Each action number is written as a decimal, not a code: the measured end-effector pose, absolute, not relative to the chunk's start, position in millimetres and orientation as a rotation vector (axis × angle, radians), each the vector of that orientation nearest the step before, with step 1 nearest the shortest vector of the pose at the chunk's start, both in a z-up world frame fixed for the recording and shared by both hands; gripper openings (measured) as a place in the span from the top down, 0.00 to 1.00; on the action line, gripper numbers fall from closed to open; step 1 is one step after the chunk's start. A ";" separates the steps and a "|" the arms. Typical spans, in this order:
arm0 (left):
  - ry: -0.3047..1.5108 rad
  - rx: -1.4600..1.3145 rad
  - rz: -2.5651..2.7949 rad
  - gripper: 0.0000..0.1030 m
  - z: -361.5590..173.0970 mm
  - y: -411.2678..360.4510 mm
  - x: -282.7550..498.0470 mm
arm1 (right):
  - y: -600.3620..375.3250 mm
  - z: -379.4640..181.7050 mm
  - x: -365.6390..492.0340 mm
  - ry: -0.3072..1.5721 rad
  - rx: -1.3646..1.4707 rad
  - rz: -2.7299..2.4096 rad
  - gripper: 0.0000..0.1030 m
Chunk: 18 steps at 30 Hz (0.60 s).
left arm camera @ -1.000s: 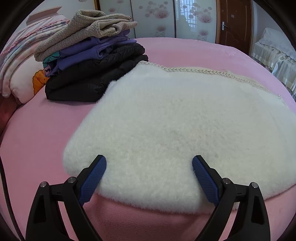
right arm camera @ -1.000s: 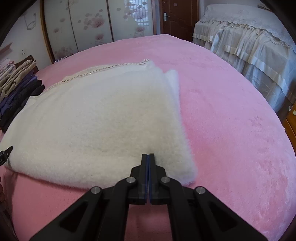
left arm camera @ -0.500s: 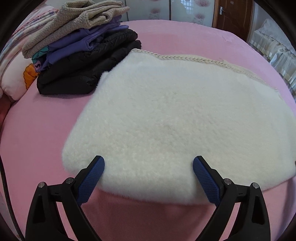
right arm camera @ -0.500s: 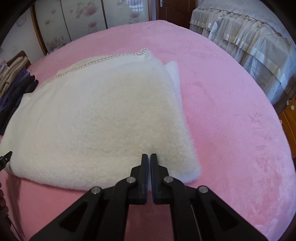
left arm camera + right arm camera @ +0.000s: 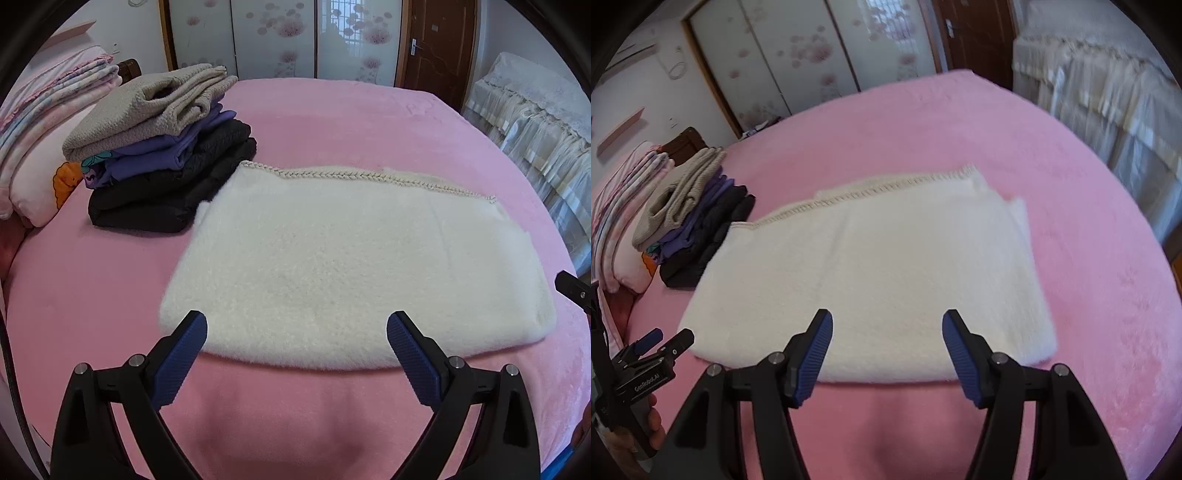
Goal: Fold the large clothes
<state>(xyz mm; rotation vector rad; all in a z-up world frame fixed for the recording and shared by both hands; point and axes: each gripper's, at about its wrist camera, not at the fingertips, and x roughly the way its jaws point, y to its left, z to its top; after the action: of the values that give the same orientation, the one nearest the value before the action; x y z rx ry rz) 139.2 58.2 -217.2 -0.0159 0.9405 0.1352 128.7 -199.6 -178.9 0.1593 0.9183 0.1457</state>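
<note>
A: In the middle of the pink bed (image 5: 332, 110), what lies there?

B: The white fleece garment (image 5: 351, 266), folded into a broad flat slab, with a braided cream trim (image 5: 362, 176) along its far edge. From the right wrist view the same garment (image 5: 871, 269) shows a second layer peeking out along its right side.

A: Is anything gripping it?

B: No. The left gripper (image 5: 297, 325) hangs above its near edge with the jaws spread wide, blue pads (image 5: 184, 354) clear of the fleece. The right gripper (image 5: 887, 325) has just been opening; its jaws now stand apart too, nothing between them, and the garment lies beneath and beyond them.

A: What sits beside it?

B: At its far left corner, touching or just beside it, a stack of folded clothes (image 5: 162, 147): a black item at the bottom, purple in the middle, a beige knit on top. Left of that stack is a pile of pale pink bedding (image 5: 40, 122).

A: And farther out?

B: Sliding wardrobe doors with a pink flower print (image 5: 273, 37), a brown wooden door (image 5: 439, 40), and on the right a second bed under a pale frilled cover (image 5: 535, 122). In the right wrist view the left gripper (image 5: 661, 341) appears at the lower left, a hand (image 5: 646, 424) around its handle.
</note>
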 end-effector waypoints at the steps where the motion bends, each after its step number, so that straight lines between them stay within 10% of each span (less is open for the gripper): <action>1: 0.936 -0.024 0.142 0.05 -216.0 59.5 137.3 | -192.9 -175.4 128.9 0.905 0.146 0.153 0.40; 18: 1.026 -0.419 0.219 0.05 -298.2 132.0 127.9 | -91.8 -206.8 148.6 0.851 0.000 0.212 0.40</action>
<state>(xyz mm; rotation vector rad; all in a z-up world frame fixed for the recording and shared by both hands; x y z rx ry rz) 127.9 132.0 -298.2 -0.4190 1.0258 0.2192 148.5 -91.8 -206.8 0.0005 0.8511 0.2124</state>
